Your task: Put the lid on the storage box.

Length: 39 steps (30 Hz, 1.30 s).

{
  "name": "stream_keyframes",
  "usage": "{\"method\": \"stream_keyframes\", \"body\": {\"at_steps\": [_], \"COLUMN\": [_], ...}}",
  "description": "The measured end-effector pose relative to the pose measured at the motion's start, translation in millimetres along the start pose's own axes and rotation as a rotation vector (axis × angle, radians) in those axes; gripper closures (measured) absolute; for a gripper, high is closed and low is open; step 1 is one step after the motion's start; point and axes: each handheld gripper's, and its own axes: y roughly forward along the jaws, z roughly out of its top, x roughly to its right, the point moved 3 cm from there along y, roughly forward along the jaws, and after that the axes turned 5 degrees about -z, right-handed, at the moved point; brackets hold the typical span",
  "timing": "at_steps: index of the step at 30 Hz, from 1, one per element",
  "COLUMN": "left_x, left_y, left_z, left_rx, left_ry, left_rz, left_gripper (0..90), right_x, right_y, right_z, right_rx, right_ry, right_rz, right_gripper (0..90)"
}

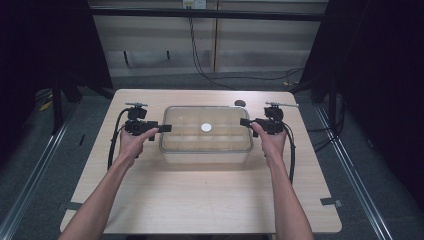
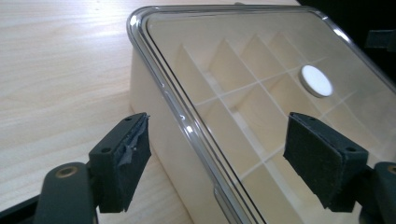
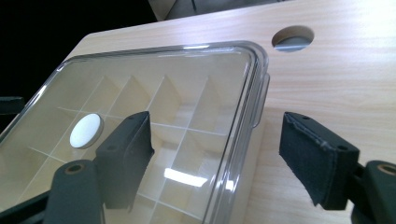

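Clear compartment box [image 1: 206, 129] centred on table [image 1: 200, 200], left gripper [image 1: 159, 128] and right gripper [image 1: 247, 122] spread wide, straddling its opposite end rims, pads clear.

We see the table [image 1: 200, 200] brightly lit from above while the surroundings fall into near black. Glare streaks the clear lid [image 3: 187, 179] in both gripper views, whose bottom corners blur softly.

Bare table [image 1: 200, 195] all round the lidded box [image 1: 206, 150], sole obstacle at its centre.
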Motion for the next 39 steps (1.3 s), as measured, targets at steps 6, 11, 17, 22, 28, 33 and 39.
{"method": "stream_keyframes", "body": {"at_steps": [6,11,17,22,28,33,39], "left_x": [1.9,7.1,13.8,21.5,27.2,30.2,34.3], "left_y": [-13.2,-25.1,-38.3,-46.4,-57.5,-71.0,-84.4], "left_z": [-2.8,-7.0,-13.8,-21.1,-31.5,-45.1,-61.6], "left_rx": [0.018,0.019,0.049,0.035,0.032,0.035,0.041], "left_ry": [0.05,0.105,0.144,0.16,0.182,0.192,0.194], "left_rz": [0.026,0.029,0.068,0.06,0.038,0.05,0.057], "left_gripper": [32.2,37.0,37.3,32.3,27.4,30.6,31.0], "right_x": [-4.3,-6.9,-8.0,-13.2,-17.5,-15.9,-20.6], "right_y": [-12.1,-22.3,-39.4,-50.8,-60.3,-72.5,-90.6], "right_z": [-1.8,-9.0,-15.3,-21.9,-34.5,-43.1,-59.0], "right_rx": [0.02,0.027,0.057,0.059,0.053,0.062,0.065], "right_ry": [-0.03,-0.075,-0.091,-0.109,-0.131,-0.107,-0.129], "right_rz": [-0.001,0.009,0.03,0.054,0.073,0.075,0.088], "right_gripper": [21.8,21.6,22.0,22.2,22.0,21.3,22.2]}}
